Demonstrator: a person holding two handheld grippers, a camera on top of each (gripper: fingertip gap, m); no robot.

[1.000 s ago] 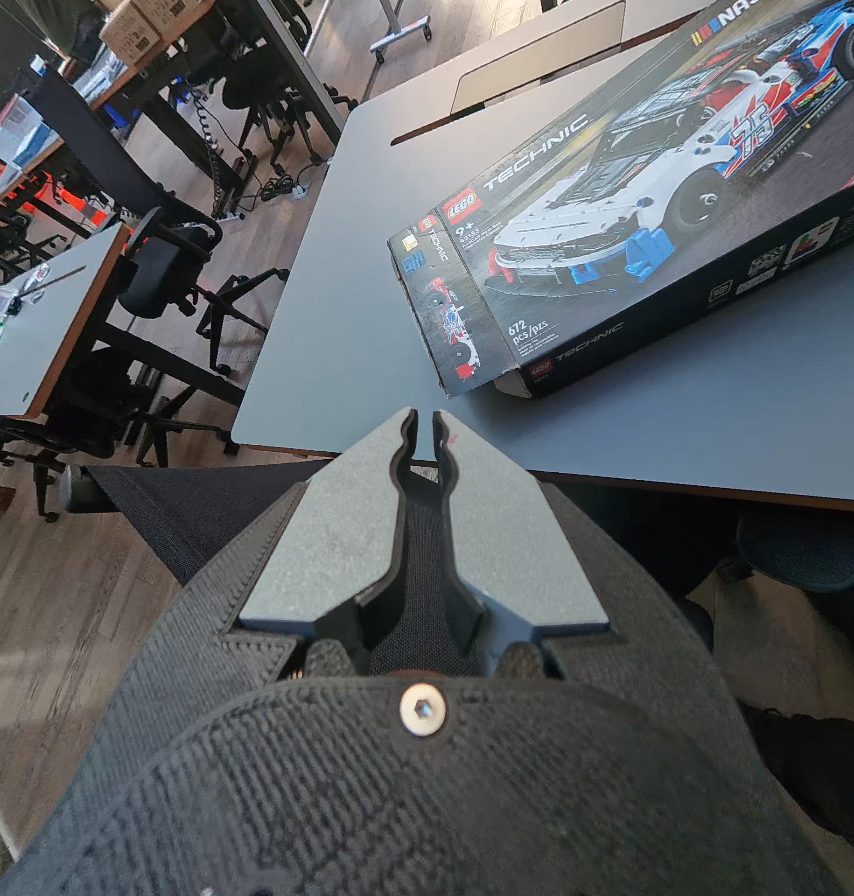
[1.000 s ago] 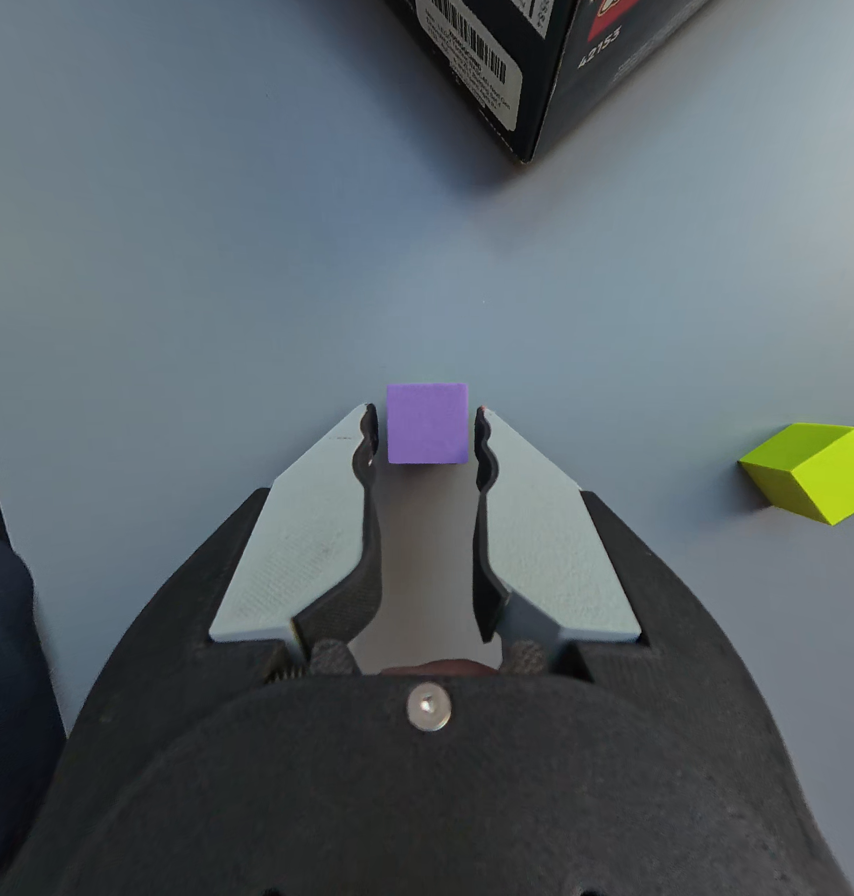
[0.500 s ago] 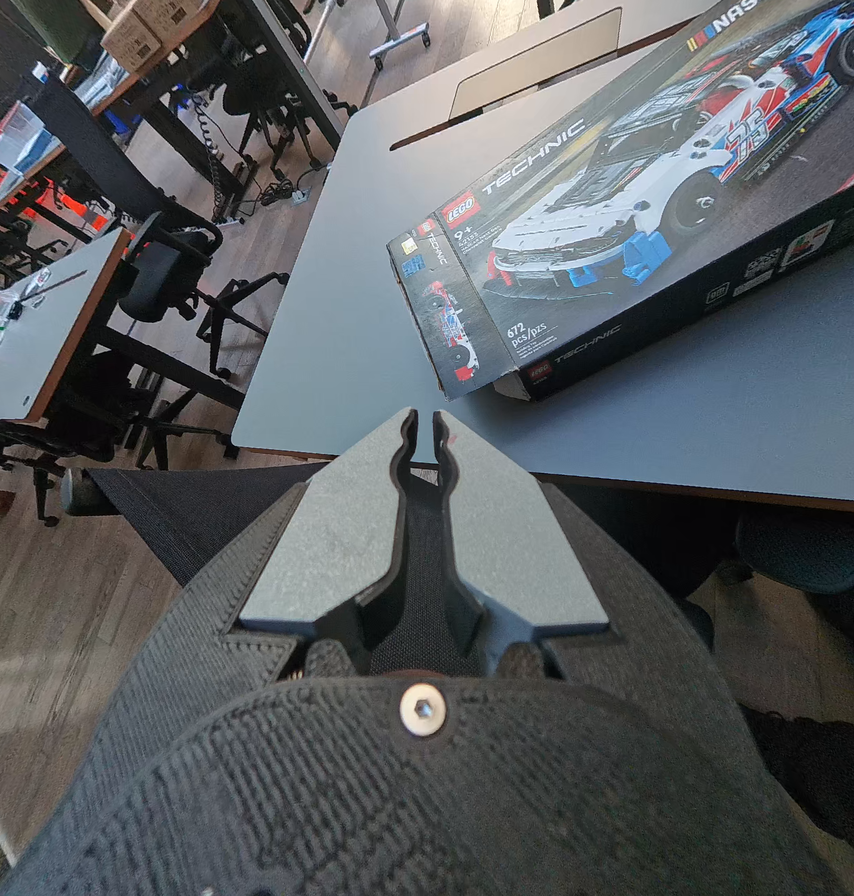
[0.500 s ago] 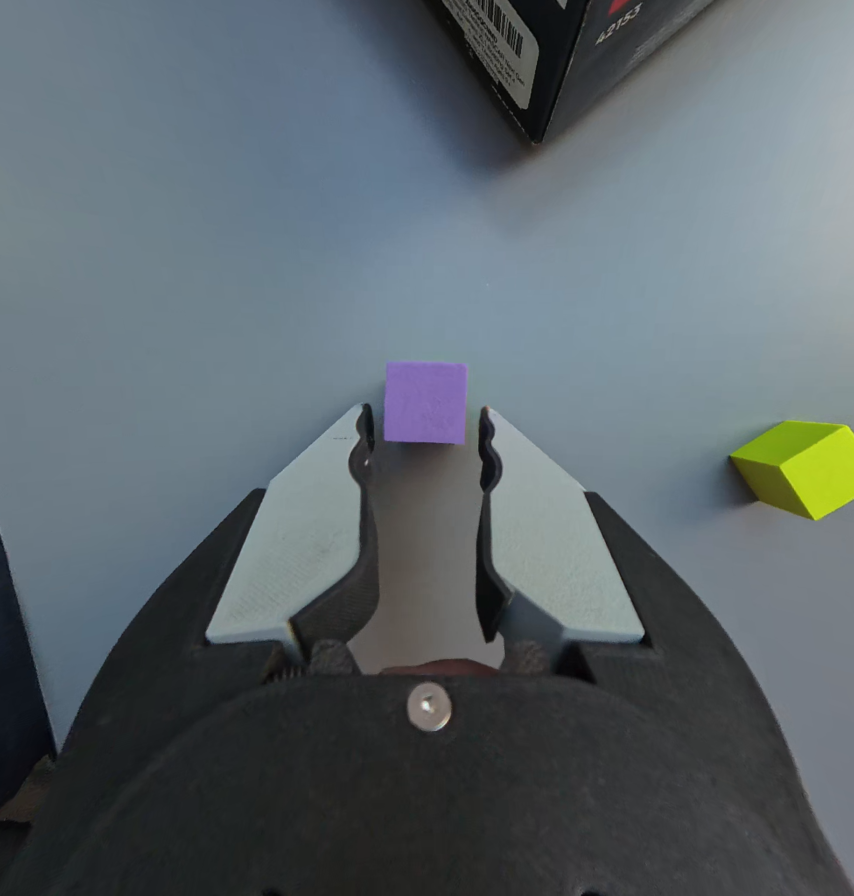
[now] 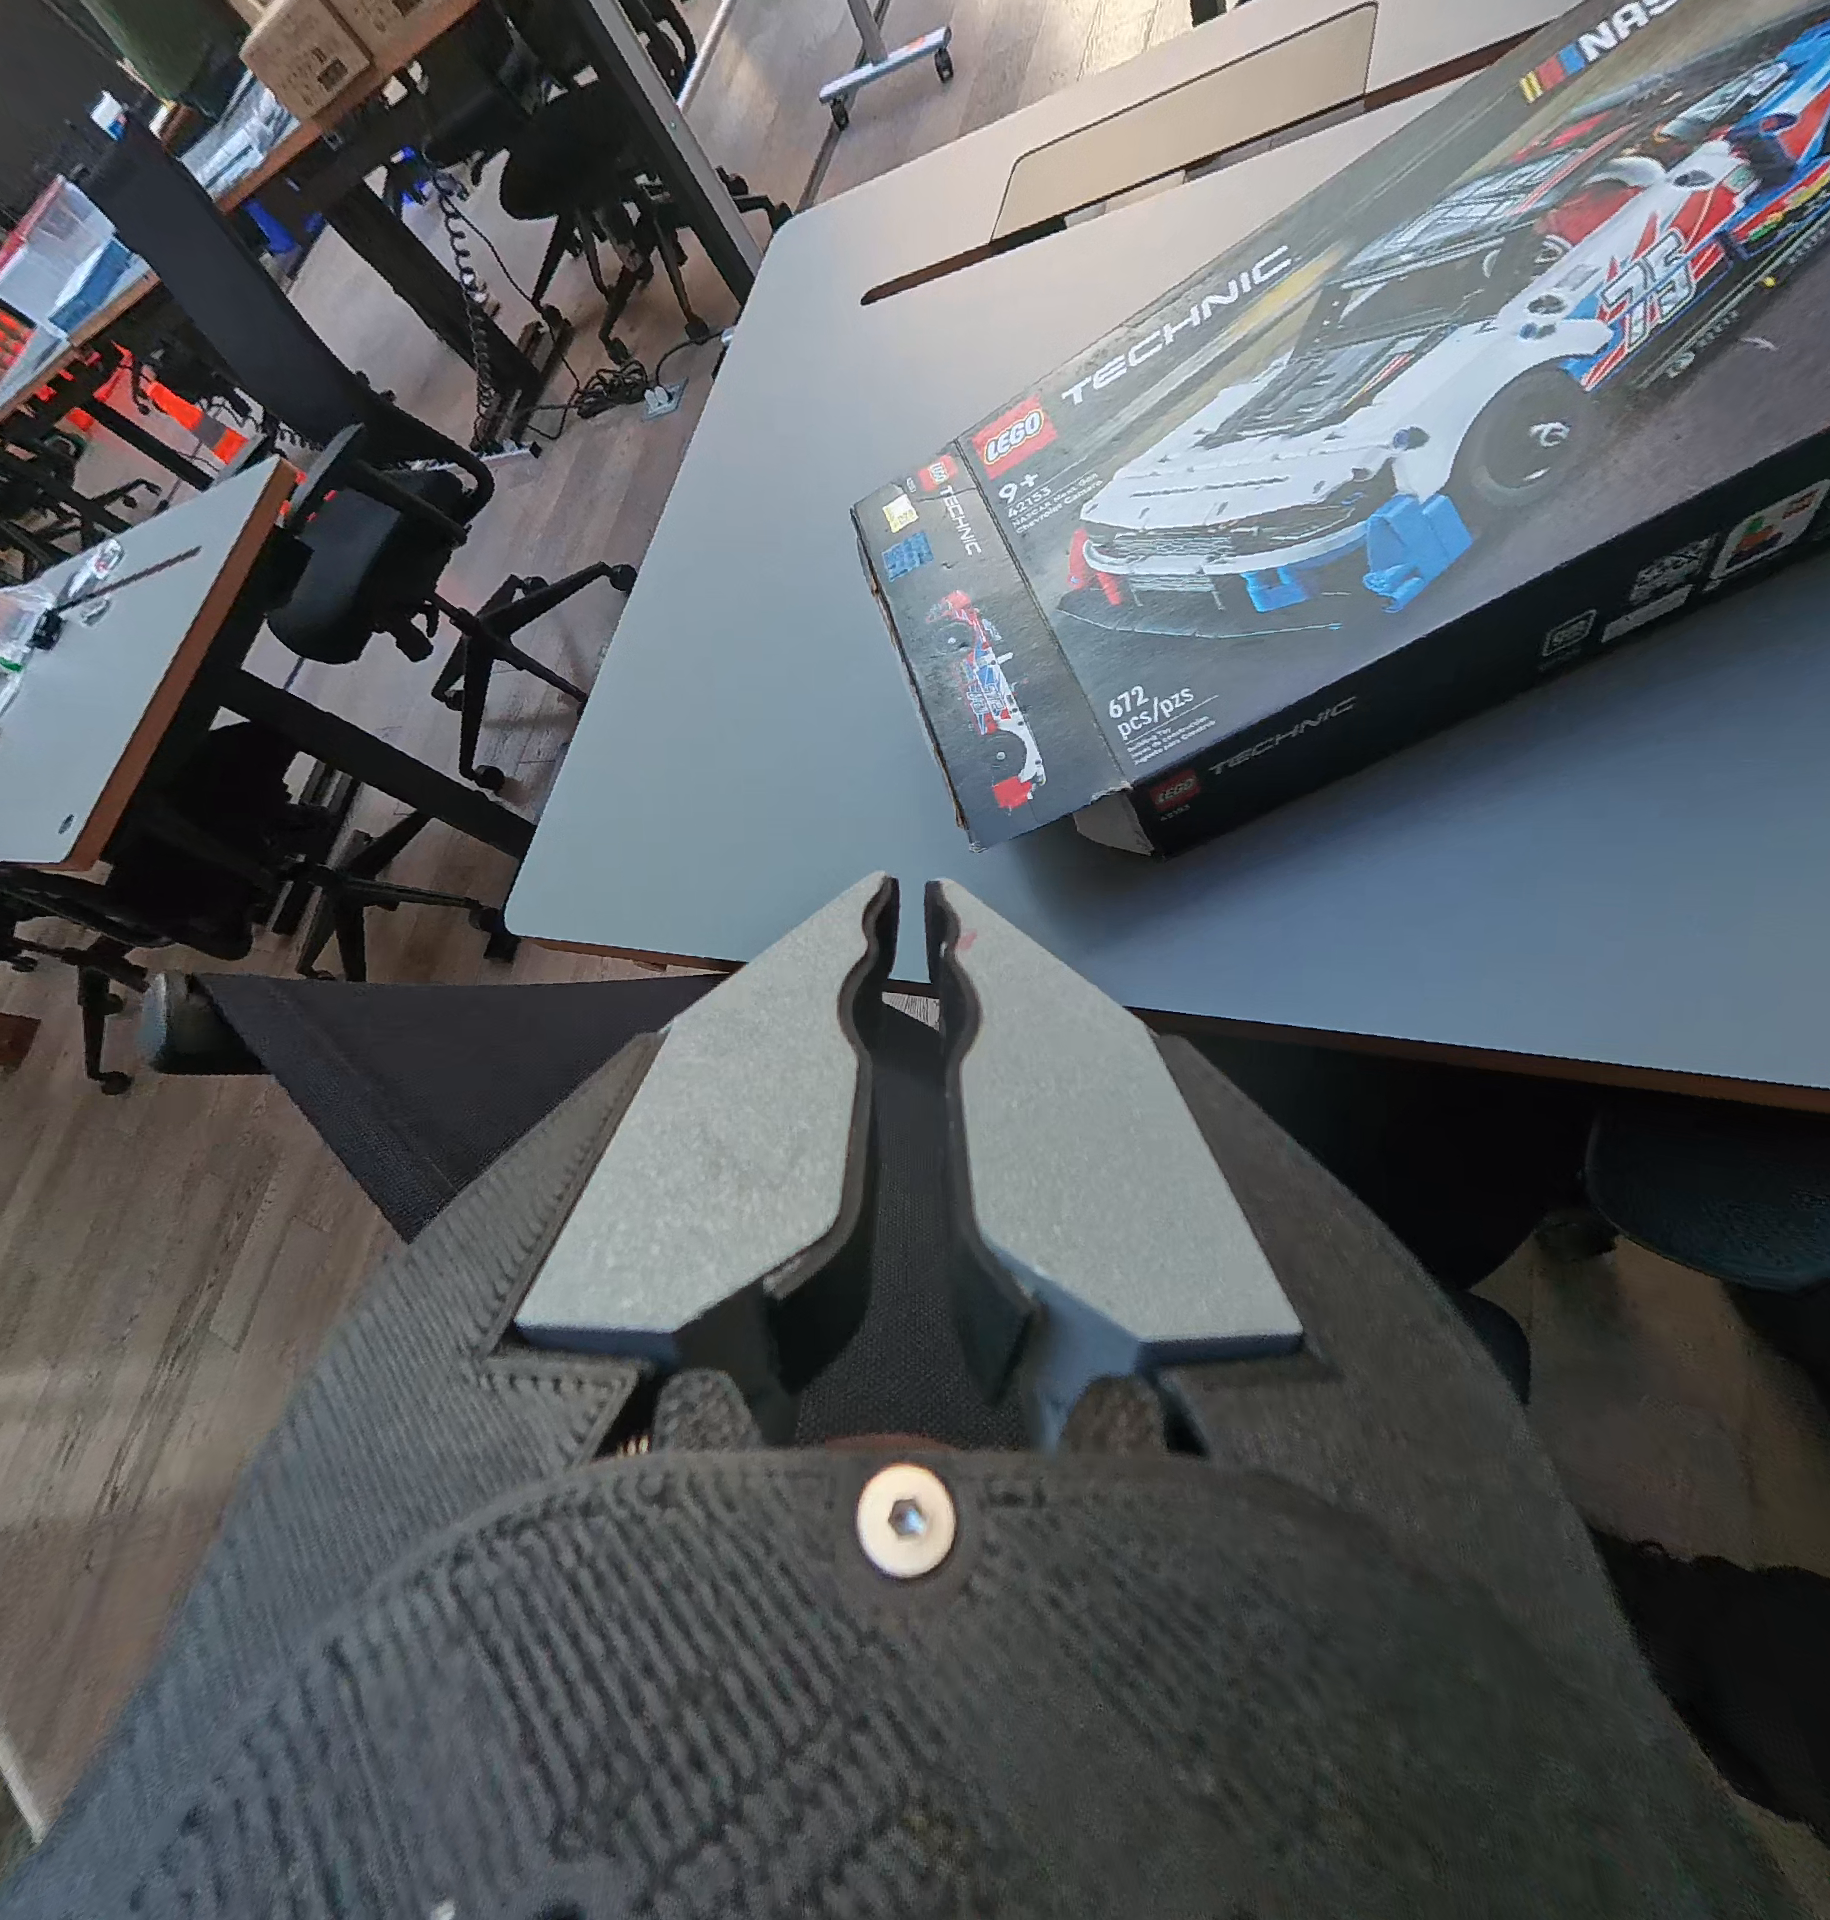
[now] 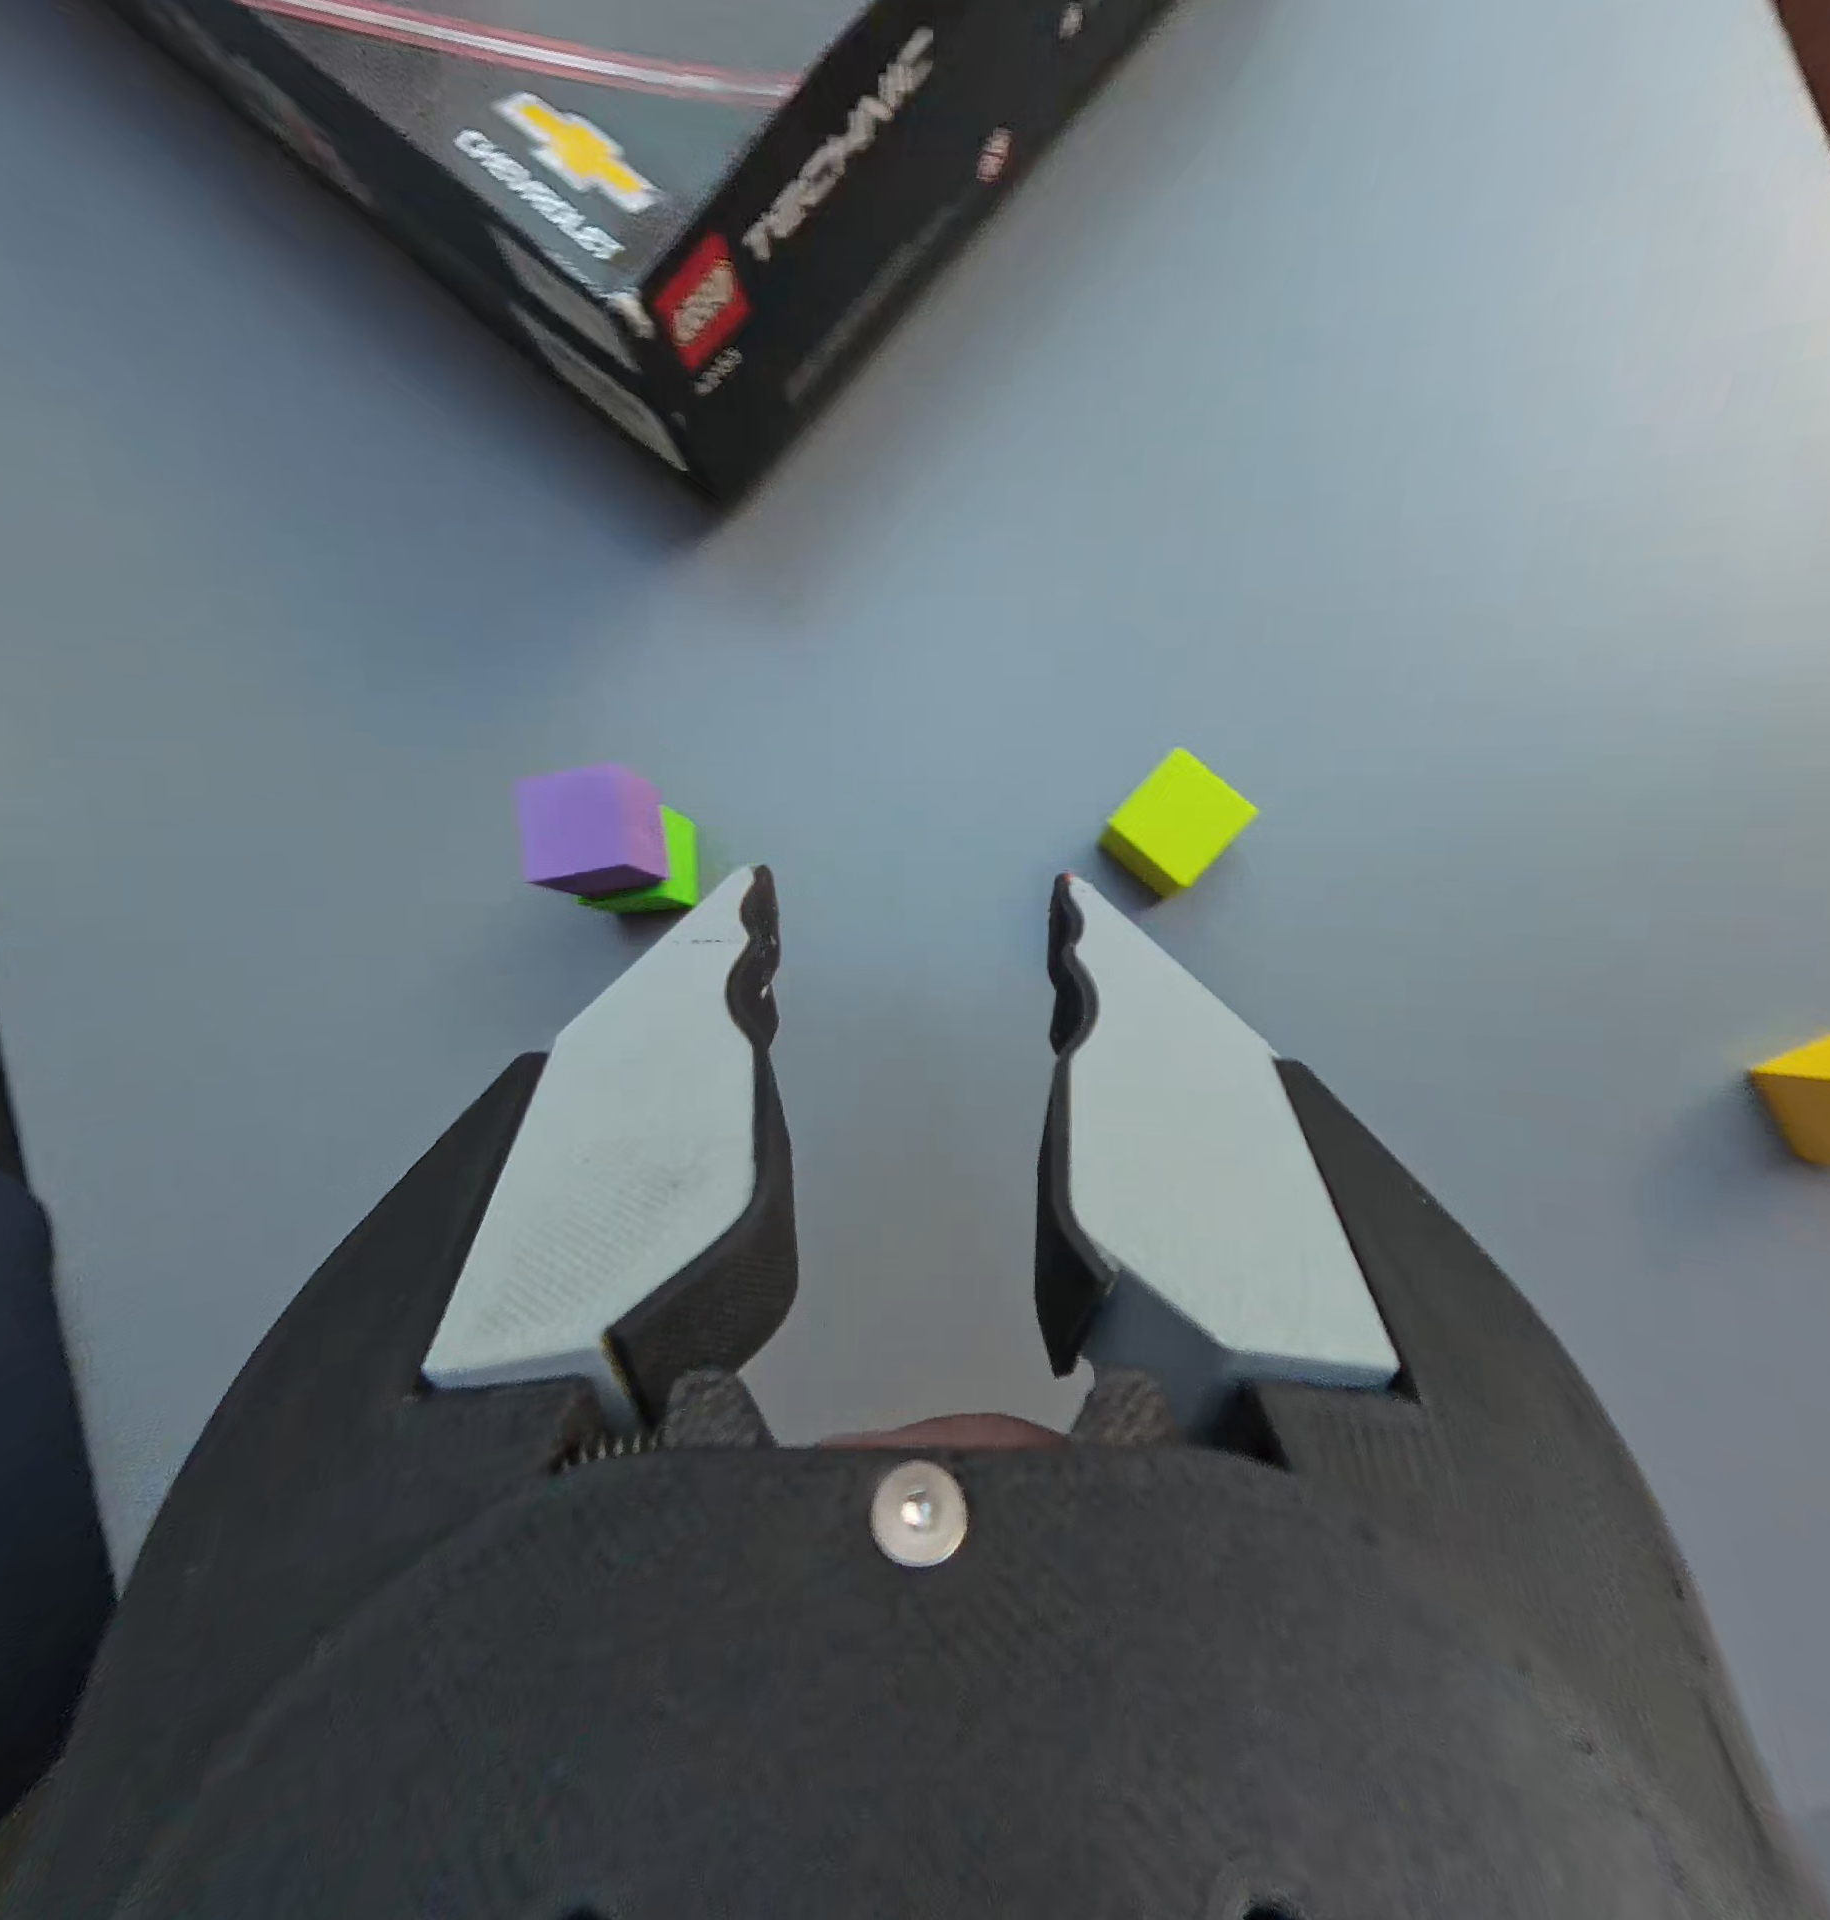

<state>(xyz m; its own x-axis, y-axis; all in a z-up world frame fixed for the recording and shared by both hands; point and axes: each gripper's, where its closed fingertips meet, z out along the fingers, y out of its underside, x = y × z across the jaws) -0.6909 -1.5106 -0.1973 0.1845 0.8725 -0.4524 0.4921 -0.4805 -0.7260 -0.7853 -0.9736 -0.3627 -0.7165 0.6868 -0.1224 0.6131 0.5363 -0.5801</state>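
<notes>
In the right wrist view a purple cube (image 6: 587,826) sits on top of a green cube (image 6: 677,862) on the grey table (image 6: 267,623). My right gripper (image 6: 913,883) is open and empty, above the table. The stack lies just left of its left fingertip, and a lime cube (image 6: 1179,821) just beyond its right fingertip. My left gripper (image 5: 911,894) is shut with nothing between its fingers. It hovers over the table's near edge (image 5: 1306,1039), short of a large black toy-car box (image 5: 1358,416).
A yellow cube (image 6: 1820,1096) lies at the right edge of the right wrist view. The box's corner (image 6: 703,312) stands beyond the cubes. A black mesh chair back (image 5: 423,1070) is under my left gripper. Office chairs (image 5: 371,561) and other desks (image 5: 90,675) stand to the left. Left tips to right tips: about 60 cm. The lime cube (image 6: 1179,821) is about 6 cm from my right fingertips.
My right gripper opened wider, pulled back and shifted right. The purple cube that stood between its pads now rests on the green cube, off to the left. The left gripper barely moved.
</notes>
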